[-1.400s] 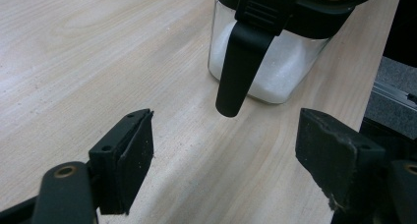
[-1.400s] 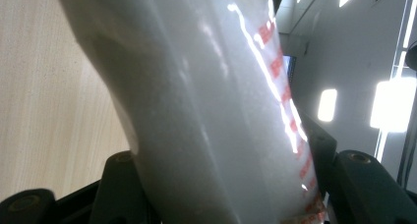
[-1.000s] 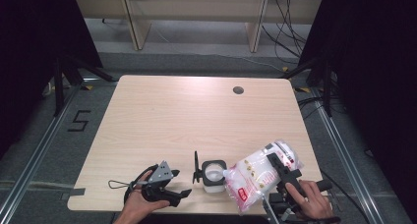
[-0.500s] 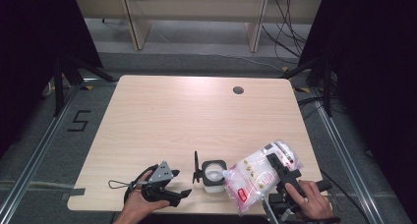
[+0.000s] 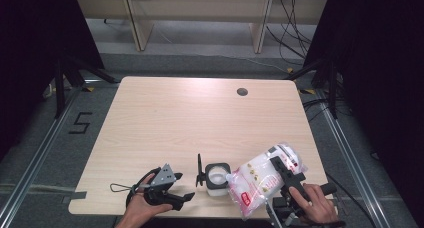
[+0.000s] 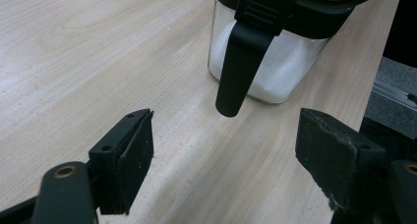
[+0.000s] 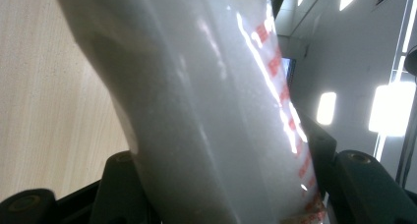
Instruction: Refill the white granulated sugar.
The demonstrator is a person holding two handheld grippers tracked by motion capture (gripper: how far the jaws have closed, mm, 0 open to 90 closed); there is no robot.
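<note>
A clear square jar (image 5: 217, 178) with a black rim holds white grains, and its black lid (image 5: 199, 170) stands open on its left side. A clear plastic bag (image 5: 257, 180) of white grains with red print is tilted, one corner at the jar's mouth. My right gripper (image 5: 285, 171) is shut on the bag's middle; in the right gripper view the bag (image 7: 206, 111) fills the space between the jaws. My left gripper (image 5: 183, 187) rests on the table left of the jar, open. In the left gripper view its jaws (image 6: 223, 165) face the jar (image 6: 275, 67) and the hanging black latch (image 6: 240, 62), touching neither.
The wooden table (image 5: 200, 123) has a round cable hole (image 5: 242, 92) at the far right. Jar and bag sit close to the table's front edge (image 5: 200, 215). Dark floor, rails and desk legs surround the table.
</note>
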